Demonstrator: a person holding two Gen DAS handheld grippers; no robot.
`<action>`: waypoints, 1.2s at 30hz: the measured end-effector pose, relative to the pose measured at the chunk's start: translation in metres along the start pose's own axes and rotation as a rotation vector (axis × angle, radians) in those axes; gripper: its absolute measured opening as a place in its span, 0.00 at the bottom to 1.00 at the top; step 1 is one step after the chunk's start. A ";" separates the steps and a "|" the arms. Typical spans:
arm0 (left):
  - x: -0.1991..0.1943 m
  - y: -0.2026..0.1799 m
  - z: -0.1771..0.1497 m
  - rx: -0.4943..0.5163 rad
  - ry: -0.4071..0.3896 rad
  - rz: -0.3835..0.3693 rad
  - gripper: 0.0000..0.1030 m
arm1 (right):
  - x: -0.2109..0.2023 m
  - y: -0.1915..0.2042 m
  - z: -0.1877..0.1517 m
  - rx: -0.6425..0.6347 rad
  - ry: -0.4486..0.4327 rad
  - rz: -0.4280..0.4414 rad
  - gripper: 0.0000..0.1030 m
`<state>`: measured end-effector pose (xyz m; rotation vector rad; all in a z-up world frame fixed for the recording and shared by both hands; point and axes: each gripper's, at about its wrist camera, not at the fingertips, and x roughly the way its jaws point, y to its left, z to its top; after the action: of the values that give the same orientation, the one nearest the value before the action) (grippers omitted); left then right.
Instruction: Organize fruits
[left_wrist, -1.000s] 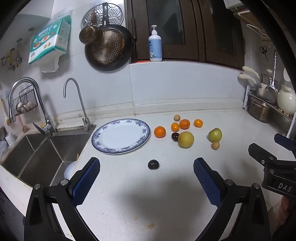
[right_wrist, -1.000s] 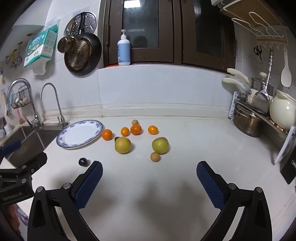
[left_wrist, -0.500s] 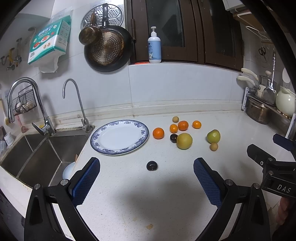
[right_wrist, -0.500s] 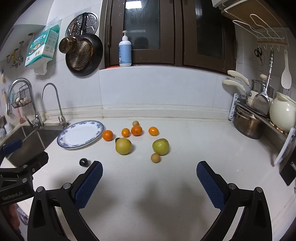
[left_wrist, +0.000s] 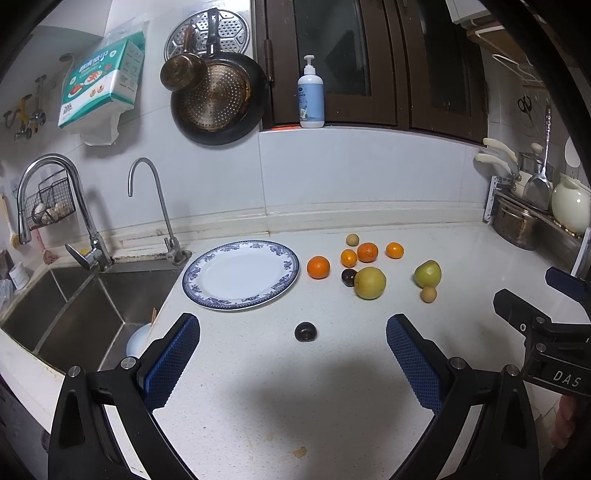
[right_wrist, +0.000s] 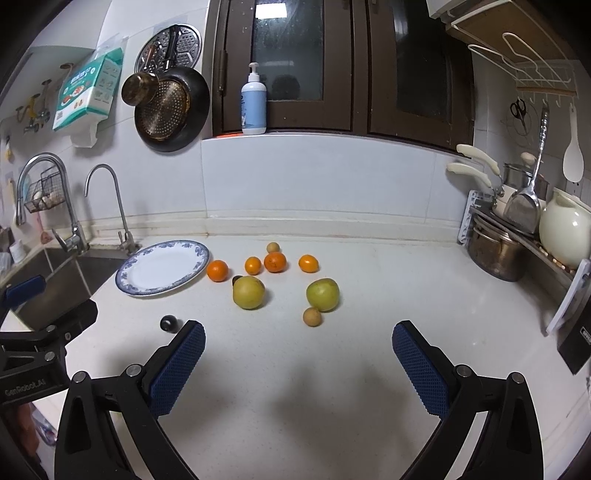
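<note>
Both tools, left tool (left_wrist: 293, 334) and right tool (right_wrist: 298, 339), hover spread wide above countertop (right_wrist: 351, 369)

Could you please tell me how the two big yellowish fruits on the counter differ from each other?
The yellow fruit is golden and rounder; the green fruit is greener, with a pale mark visible in the left wrist view. The yellow fruit sits nearer the plate, with a dark fruit close against it; the green fruit has a small tan fruit beside it. Both rest on the counter.
</note>
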<state>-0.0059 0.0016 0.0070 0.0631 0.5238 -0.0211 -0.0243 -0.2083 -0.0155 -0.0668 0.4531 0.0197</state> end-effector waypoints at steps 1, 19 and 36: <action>0.000 0.000 0.000 0.000 -0.001 0.000 1.00 | 0.000 0.000 0.000 0.000 0.000 -0.001 0.99; -0.001 0.000 -0.001 -0.003 -0.012 0.006 1.00 | 0.001 0.001 -0.001 -0.003 -0.001 0.006 0.99; -0.003 0.001 -0.003 -0.006 -0.014 0.014 1.00 | 0.004 0.003 -0.001 -0.008 0.000 0.017 0.99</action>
<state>-0.0098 0.0031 0.0055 0.0612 0.5095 -0.0061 -0.0218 -0.2054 -0.0185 -0.0706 0.4541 0.0378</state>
